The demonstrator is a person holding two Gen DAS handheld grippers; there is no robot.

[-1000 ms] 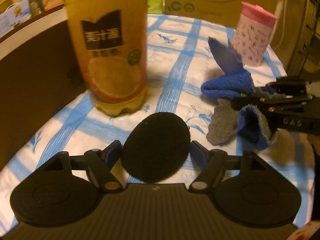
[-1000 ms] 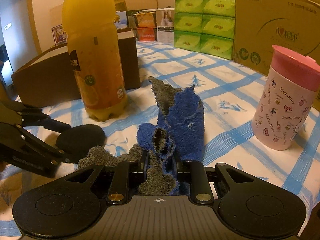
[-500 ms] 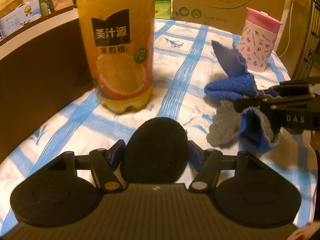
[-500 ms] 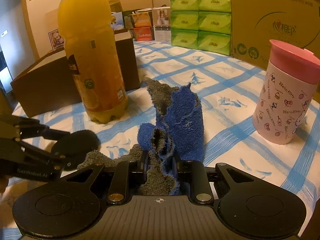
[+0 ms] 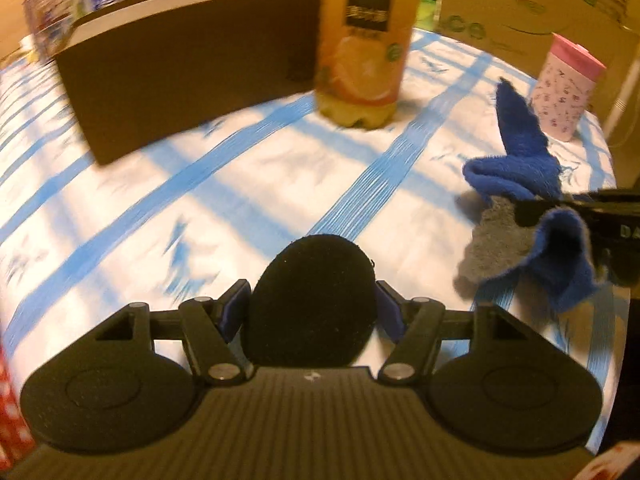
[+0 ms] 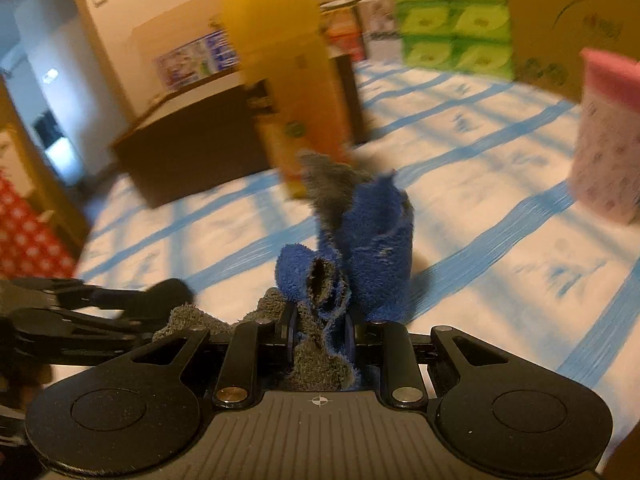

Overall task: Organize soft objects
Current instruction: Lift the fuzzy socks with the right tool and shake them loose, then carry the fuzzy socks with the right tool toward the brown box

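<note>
The left tongs (image 5: 311, 312) are pinching a round black pad (image 5: 311, 300), soft-looking and roughly disc-shaped, gripped by its lower sides so that most of it stands up between the blue fingertips (image 5: 234, 312). Held this way it is clear of the table (image 5: 160, 208), which suits carrying it to wherever the soft things are to be gathered.

The right tongs (image 6: 319, 336) are pressed together on a blue and grey towel (image 6: 360, 248). The pinch takes a bunched fold near one edge, so the rest of the cloth rises ahead of the tongs in a loose, crumpled column and a grey flap hangs off to their left. In the left view the same towel shows to the right of the left tongs, with a blue fold drooping below the grip. A grip on a gathered edge like this looks meant for lifting and moving the whole cloth at once, not for spreading it.

Further ahead of both tongs stands a bottle (image 5: 366, 40) of orange juice, its dark label too blurred to read. A brown box (image 5: 180, 72) lies ahead and to the left, perhaps the place for the soft items. Ahead to the right is a pink-lidded cup (image 5: 566, 88) with a small printed pattern. On the right tongs' side, white letters "DA" are legible; beyond that, cardboard cartons and green tissue packs carry print I cannot read.
</note>
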